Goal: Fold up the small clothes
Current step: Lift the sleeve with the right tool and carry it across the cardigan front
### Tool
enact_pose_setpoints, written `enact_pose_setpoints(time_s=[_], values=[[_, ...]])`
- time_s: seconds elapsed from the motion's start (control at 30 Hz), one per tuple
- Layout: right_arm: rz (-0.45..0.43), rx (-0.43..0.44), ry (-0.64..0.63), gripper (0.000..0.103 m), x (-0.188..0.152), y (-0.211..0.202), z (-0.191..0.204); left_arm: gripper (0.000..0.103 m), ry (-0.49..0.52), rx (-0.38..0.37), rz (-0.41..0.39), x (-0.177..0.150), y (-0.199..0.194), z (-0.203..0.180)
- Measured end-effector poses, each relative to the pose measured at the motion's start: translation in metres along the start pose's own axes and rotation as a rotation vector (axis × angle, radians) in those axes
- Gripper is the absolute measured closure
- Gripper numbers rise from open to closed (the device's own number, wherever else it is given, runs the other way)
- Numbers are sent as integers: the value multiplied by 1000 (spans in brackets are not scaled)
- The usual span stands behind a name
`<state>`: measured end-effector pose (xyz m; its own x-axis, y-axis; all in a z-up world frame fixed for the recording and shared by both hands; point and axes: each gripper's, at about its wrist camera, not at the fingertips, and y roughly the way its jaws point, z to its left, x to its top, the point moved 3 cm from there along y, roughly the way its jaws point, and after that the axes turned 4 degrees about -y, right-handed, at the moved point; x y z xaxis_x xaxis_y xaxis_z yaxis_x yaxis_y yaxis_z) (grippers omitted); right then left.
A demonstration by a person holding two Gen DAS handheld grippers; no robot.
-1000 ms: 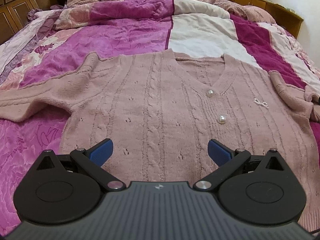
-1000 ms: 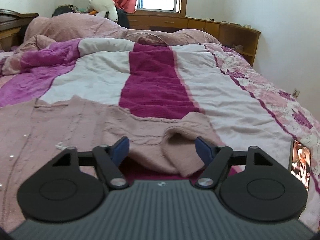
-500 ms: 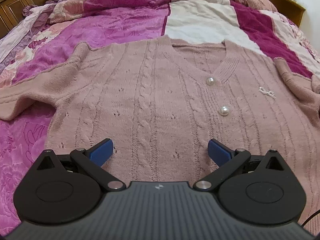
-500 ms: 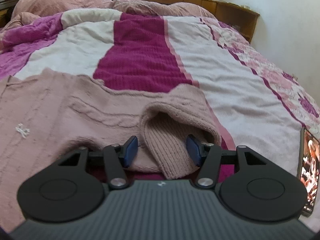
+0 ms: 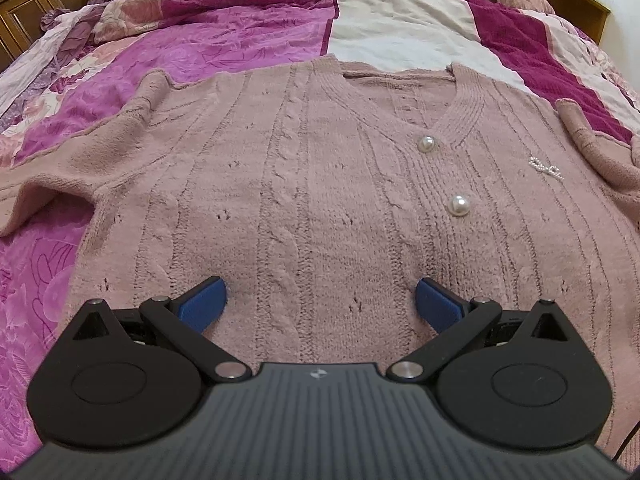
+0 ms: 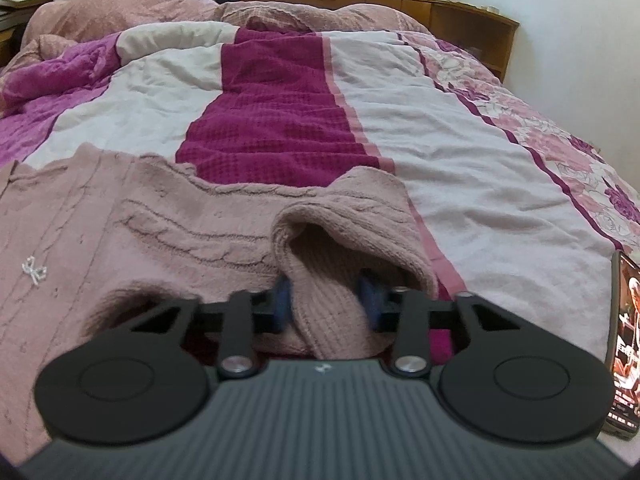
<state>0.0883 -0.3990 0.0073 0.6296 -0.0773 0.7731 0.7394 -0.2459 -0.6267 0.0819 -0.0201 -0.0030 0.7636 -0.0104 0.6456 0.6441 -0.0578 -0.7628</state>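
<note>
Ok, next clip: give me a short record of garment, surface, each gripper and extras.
garment: pink cardigan, spread flat, front up, two pearl buttons
surface: bed quilt
left gripper: open above the hem area, holding nothing
right gripper: jaws have just been closing, pads on the folded-in sleeve cuff
extras: phone at the right edge

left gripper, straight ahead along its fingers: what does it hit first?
Most likely the pink knit sweater. The left gripper has its jaws wide open, pointing down at the sweater's lower front, left of the pearl buttons. Nothing else lies between them; how close the fingertips are is unclear.
</note>
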Motion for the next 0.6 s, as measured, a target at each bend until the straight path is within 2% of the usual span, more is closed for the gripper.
enact_pose_setpoints(time_s=[0.07, 0.13, 0.33, 0.6], values=[[0, 3, 20, 81, 3, -3, -2, 0, 5, 3, -9, -1, 0, -1], [-9, 6, 30, 84, 6, -9, -2, 0, 9, 3, -17, -3, -1, -1], [-58, 80, 118, 86, 20, -33, -3, 0, 2, -18, -5, -1, -3, 2], [-108, 200, 269, 87, 36, -57, 0, 0, -76, -72, -6, 6, -16, 16]])
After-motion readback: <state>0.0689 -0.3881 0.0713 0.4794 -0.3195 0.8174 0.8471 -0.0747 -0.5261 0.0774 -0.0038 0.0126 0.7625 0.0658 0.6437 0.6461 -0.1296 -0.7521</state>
